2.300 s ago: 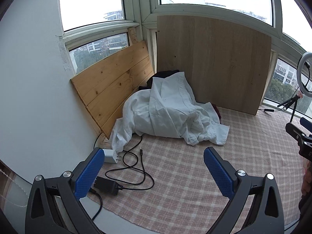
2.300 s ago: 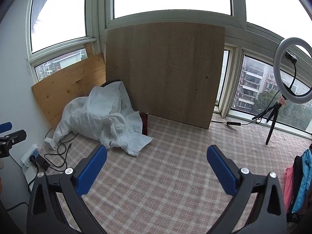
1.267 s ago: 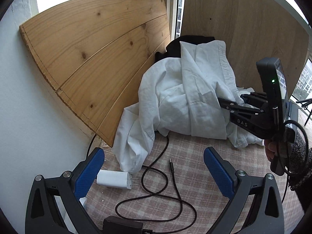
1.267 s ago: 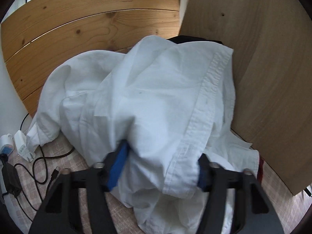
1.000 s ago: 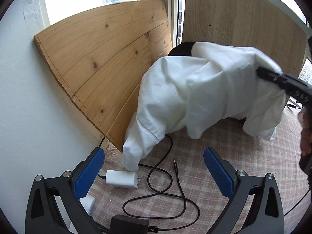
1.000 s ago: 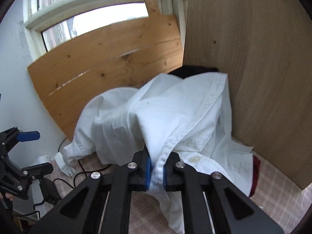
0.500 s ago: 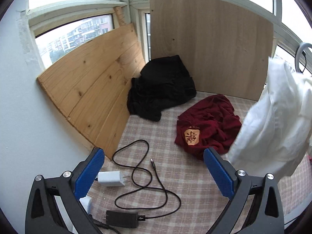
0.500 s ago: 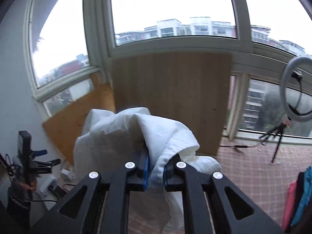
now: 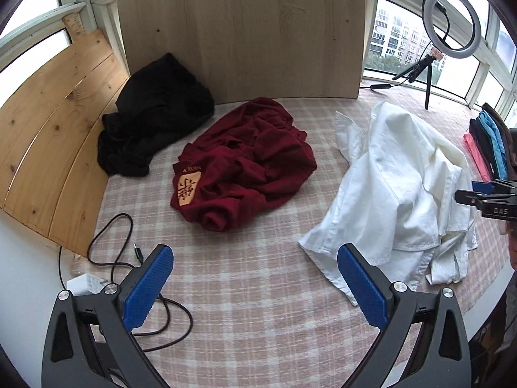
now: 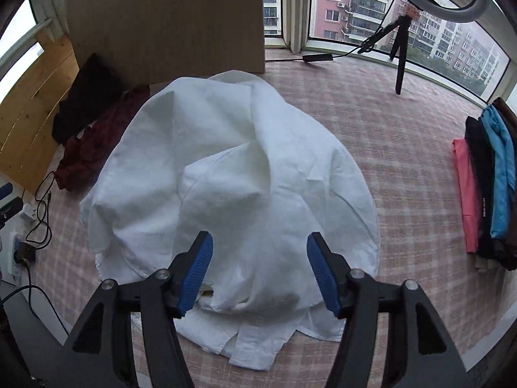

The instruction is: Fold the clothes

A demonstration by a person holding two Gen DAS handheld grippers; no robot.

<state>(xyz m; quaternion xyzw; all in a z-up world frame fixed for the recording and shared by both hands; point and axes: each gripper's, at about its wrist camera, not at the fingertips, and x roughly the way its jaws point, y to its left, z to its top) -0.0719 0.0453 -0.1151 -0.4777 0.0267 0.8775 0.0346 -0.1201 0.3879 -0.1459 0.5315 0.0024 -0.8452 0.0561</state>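
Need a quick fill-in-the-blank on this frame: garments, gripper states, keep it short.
1. The crumpled shirt lying under the right gripper is ____ in colour.
2. The right gripper's jaws are ____, holding nothing.
3. Between the black garment and the shirt lies a ____ garment with an orange patch.
4. The left gripper hovers over the checked cloth with its jaws ____.

Missing words: white; open; dark red; open

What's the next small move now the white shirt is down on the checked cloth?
Probably bring the right gripper down to pinch an edge of the white shirt and pull it flat. Both sets of jaws are open and empty, the left gripper off to the side, and the shirt lies in a crumpled mound.
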